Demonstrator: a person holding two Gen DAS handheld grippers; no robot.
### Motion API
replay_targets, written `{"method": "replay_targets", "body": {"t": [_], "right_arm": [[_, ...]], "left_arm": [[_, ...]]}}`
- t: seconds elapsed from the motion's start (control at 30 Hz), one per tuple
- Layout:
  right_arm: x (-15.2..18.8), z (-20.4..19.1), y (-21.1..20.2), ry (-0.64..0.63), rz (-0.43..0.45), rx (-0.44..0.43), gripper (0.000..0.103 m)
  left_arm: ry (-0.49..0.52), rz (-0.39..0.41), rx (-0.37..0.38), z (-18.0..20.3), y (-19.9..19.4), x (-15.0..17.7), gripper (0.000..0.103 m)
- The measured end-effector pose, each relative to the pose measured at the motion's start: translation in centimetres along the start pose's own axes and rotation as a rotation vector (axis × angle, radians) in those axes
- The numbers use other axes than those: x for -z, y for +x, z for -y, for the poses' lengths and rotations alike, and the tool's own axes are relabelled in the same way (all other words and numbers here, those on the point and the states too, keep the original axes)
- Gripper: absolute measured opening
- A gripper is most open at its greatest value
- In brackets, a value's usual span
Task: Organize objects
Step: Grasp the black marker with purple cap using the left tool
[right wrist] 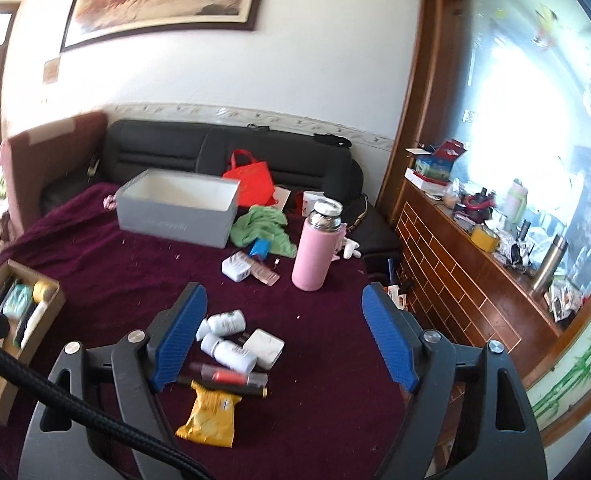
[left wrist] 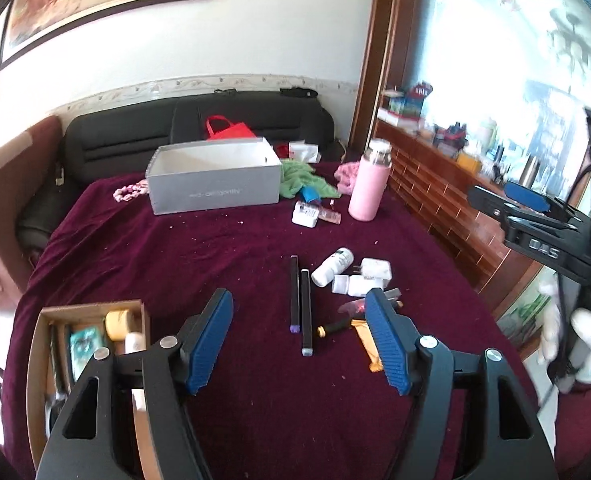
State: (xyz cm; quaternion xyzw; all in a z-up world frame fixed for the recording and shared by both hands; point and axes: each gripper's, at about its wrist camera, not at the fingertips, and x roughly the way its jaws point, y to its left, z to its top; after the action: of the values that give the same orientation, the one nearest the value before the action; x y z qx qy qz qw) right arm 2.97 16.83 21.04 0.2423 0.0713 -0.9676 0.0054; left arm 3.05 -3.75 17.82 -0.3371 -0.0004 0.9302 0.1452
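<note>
Both the left hand-held gripper [left wrist: 301, 338] and the right hand-held gripper [right wrist: 283, 334] are wide apart and hold nothing, above small white plastic bottles [right wrist: 226, 322] on the dark red cloth-covered desk [right wrist: 327, 360].

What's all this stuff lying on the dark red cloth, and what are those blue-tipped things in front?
Grey box: one, open, far side of the cloth.
Cardboard tray: one, brown, near left, holding small items.
Pink flask: one, silver cap, upright, right of the grey box.
Green cloth: one, crumpled beside the grey box.
White bottles: two or three, lying in the near cluster.
White chargers: two, one in the cluster, one near the flask.
Yellow packet: one, nearest edge of the cluster.
Dark sticks: two, side by side, centre.
Red bag: one, on the black sofa behind.
Left tongs: open, empty.
Right tongs: open, empty.
</note>
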Motion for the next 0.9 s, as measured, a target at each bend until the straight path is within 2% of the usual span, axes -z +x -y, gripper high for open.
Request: {"method": "replay_targets", "body": {"t": [0.07,0.23,0.4,0.5,0.63,0.73,0.83,0.9], "right_arm": [[0.9,0.3,1.4,0.060,-0.023,-0.047,0.081],[5.0,0.4,6.0,0.206,-0.086,-0.126,0.081],[7.9,1.5,9.7,0.341,-0.128,-0.165,0.081],[8.9,1.9,10.6,0.369,-0.122,-0.173,0.081],[9.6,3.1,11.2,0.405,-0.119,-0.185,0.081],[10.2,4.1,11.4,0.433,-0.118,-0.179,0.081],[10.4,4.7,11.6,0.459,-0.127,-0.186,0.081],[10.6,5.0,11.8,0.477,-0.134,-0.195,0.081]], "left_arm": [[0.017,-0.054,-0.002,0.5,3.1,0.5,0.062],[0.054,-0.134,-0.023,1.2,8.8,2.7,0.062],[0.036,-0.205,0.021,0.7,13.3,3.3,0.061],[0.067,-0.221,0.022,0.7,15.3,3.1,0.051],[0.106,-0.266,-0.005,0.9,18.4,3.2,0.045],[0.120,-0.284,-0.014,0.9,19.8,3.4,0.033],[0.103,-0.280,0.001,0.2,20.4,3.6,0.031],[0.051,-0.273,0.025,-0.6,20.7,3.4,0.031]]}}
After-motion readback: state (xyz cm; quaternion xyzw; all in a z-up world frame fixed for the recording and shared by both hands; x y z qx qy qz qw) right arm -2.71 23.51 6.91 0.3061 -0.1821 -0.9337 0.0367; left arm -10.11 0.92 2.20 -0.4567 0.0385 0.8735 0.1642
